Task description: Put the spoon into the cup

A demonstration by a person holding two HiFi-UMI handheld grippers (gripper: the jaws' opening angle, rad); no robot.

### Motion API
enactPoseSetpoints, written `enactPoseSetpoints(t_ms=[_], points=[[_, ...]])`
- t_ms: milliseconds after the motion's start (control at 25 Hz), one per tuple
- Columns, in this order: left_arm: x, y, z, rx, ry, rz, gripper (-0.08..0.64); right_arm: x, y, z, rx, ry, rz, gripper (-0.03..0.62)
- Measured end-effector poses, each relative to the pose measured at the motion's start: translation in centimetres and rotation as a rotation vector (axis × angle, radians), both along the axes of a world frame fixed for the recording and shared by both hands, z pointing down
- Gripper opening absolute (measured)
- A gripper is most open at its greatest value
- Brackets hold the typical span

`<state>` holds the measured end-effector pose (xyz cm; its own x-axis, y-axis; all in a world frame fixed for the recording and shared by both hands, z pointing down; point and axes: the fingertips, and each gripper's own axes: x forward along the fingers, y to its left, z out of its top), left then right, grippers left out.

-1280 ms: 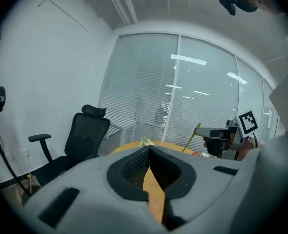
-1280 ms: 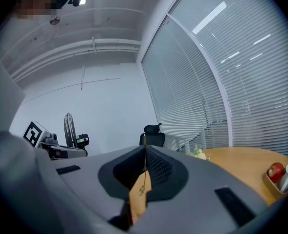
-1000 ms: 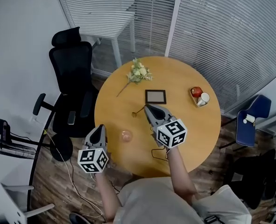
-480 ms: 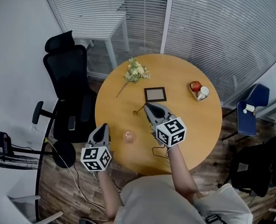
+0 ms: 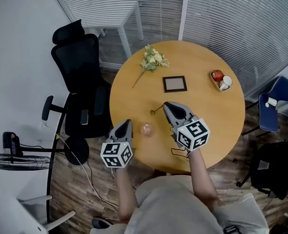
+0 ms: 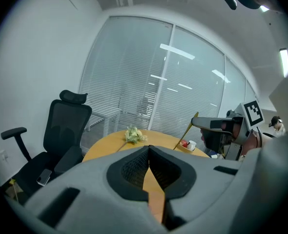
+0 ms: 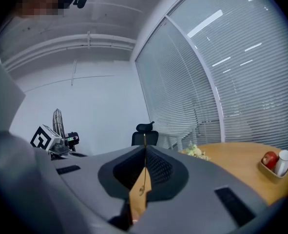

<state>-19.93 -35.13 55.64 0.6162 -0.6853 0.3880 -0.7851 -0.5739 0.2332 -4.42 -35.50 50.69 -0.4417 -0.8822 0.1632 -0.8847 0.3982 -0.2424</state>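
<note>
Round wooden table [image 5: 217, 116] mid-frame. My right gripper [image 5: 167, 106] clamps spoon [image 5: 158, 110], up-right of cup [image 5: 147, 129]; left gripper [image 5: 126, 124] closed, empty, beside cup. Spoon not yet in; insertion left.

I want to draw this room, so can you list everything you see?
table: one, round, wooden, middle
flowers: one bunch, yellowish, table's far left
picture frame: one, dark, table's centre
tray: one, holding red and white things, table's right
cup: one, pinkish, table's near edge
spoon: one, gold, in right jaws
office chair: one, black, left
left hand-held gripper: grey, shut, empty
right hand-held gripper: grey, shut on spoon
</note>
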Motion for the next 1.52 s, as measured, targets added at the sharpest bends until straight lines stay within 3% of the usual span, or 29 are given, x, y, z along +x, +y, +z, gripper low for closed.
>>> enactPoseSetpoints(t_ms=[400,840,1520], points=[[0.6,0.9,2.7,-0.036,-0.018,0.01,0.008,-3.6,0.8,2.6,-0.043,0.077,-0.111,0.005],[0.8,1.8,6.3,-0.123,-0.048,0.029,0.008,-4.5,1.7,6.6,-0.131,0.109,-0.166,0.005],[0.4,0.8,6.1,-0.124,-0.048,0.053,0.009,-7.1,1.8,8.7,-0.166,0.165,-0.231,0.005]])
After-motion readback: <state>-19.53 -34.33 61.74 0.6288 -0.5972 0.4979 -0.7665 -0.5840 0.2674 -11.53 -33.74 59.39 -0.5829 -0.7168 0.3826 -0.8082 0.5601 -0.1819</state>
